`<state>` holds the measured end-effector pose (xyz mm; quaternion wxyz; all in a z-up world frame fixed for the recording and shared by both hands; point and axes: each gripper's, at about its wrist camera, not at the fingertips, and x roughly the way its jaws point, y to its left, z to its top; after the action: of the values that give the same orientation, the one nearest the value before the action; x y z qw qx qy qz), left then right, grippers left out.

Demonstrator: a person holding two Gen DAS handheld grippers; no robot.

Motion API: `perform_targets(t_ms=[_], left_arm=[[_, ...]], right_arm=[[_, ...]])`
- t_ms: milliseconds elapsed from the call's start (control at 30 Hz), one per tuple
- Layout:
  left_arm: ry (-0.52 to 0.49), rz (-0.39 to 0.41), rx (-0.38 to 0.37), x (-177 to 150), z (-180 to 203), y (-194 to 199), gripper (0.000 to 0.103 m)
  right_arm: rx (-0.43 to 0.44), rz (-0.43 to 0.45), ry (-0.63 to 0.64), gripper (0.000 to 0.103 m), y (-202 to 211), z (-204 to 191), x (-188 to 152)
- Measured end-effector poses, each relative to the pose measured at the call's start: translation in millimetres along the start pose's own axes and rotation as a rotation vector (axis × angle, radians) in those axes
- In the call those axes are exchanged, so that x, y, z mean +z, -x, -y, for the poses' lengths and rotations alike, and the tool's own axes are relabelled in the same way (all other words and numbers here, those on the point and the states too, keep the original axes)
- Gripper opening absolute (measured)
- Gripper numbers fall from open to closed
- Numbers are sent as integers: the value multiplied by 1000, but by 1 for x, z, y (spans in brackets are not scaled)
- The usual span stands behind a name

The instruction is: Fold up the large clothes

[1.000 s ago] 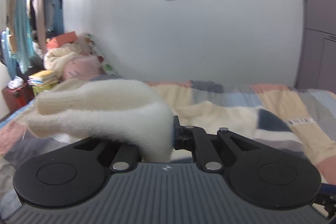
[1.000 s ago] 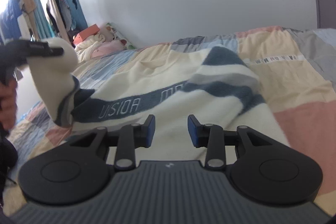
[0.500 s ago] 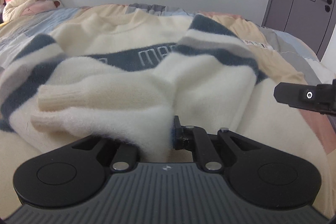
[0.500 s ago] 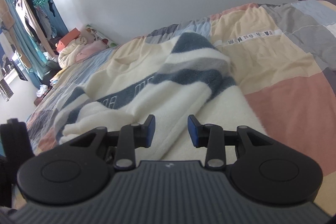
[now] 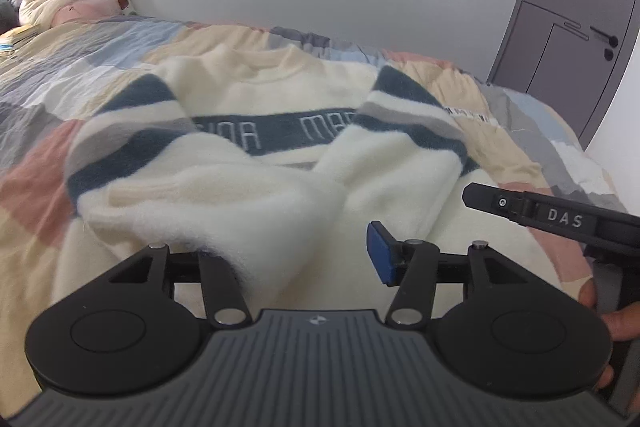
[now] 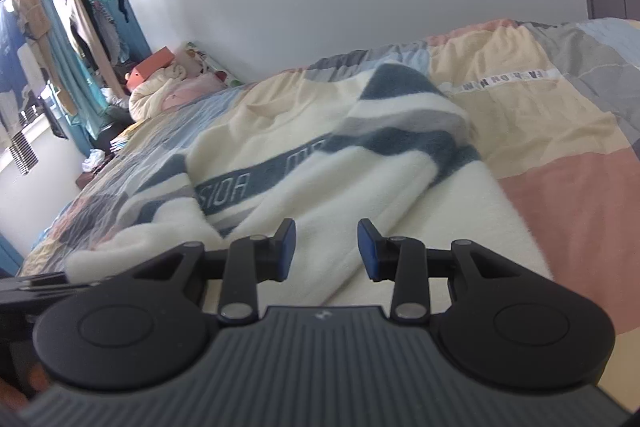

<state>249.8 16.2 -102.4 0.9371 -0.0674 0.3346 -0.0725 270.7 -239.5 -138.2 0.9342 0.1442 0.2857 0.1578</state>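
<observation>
A cream fleece sweater [image 5: 280, 91] with dark blue and grey stripes lies chest-up on the bed, both sleeves folded in across its lettered band. My left gripper [image 5: 296, 251] hovers just above its front, jaws opening. The left sleeve's cuff [image 5: 208, 203] still drapes over the left finger, and the blue right pad [image 5: 378, 253] stands clear of it. My right gripper [image 6: 326, 247] stands open above the sweater [image 6: 360, 195] near the right sleeve, nothing between its pads. The right gripper [image 5: 560, 217] also shows as a black bar at the right in the left wrist view.
A patchwork quilt [image 5: 60, 75] covers the bed. Pillows and a plush pile [image 6: 168, 91] sit at the headboard end by the white wall. Hanging clothes [image 6: 80, 15] fill the far corner. A grey door [image 5: 580, 27] stands to the right. A hand [image 5: 616, 319] grips the right tool.
The left gripper swung down over the sweater with the sleeve cuff, then its jaws parted and let the cuff go onto the chest. The right gripper tilted slightly and stayed open.
</observation>
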Motion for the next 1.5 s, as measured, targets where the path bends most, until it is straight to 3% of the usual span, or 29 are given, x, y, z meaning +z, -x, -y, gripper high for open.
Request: perform_targets(t_ms=[200,267,400,667,833,967,1233,1400,1500], left_arm=[[95,29,-43,-9,-27,31,64],[106,46,-31,-11,-33,37,66],[117,57,-6,-10,-44,39,66],[209,74,-52,-5,-87,33,71],[275,48,-154,-10,-106,22,71],[306,15,-244,-18,-106,10,71],[176,11,-343,-30,-66,1,72],[72,15,-366,-34,-39,-4,74],[16,-48,-409,-40,-28,-13,78]], right_arm=[[57,2,48,38,7,-25,-5],[70,0,84,49,6,-36,-8],[95,-11,164,49,-2,-56,-16],[142,17,342,67,-16,-95,-30],[172,7,394,67,-23,-109,-35],[98,-30,329,67,-36,-99,-25],[10,-5,72,67,-34,-42,3],[21,19,42,67,-25,-34,6],[29,32,56,67,-20,-36,7]])
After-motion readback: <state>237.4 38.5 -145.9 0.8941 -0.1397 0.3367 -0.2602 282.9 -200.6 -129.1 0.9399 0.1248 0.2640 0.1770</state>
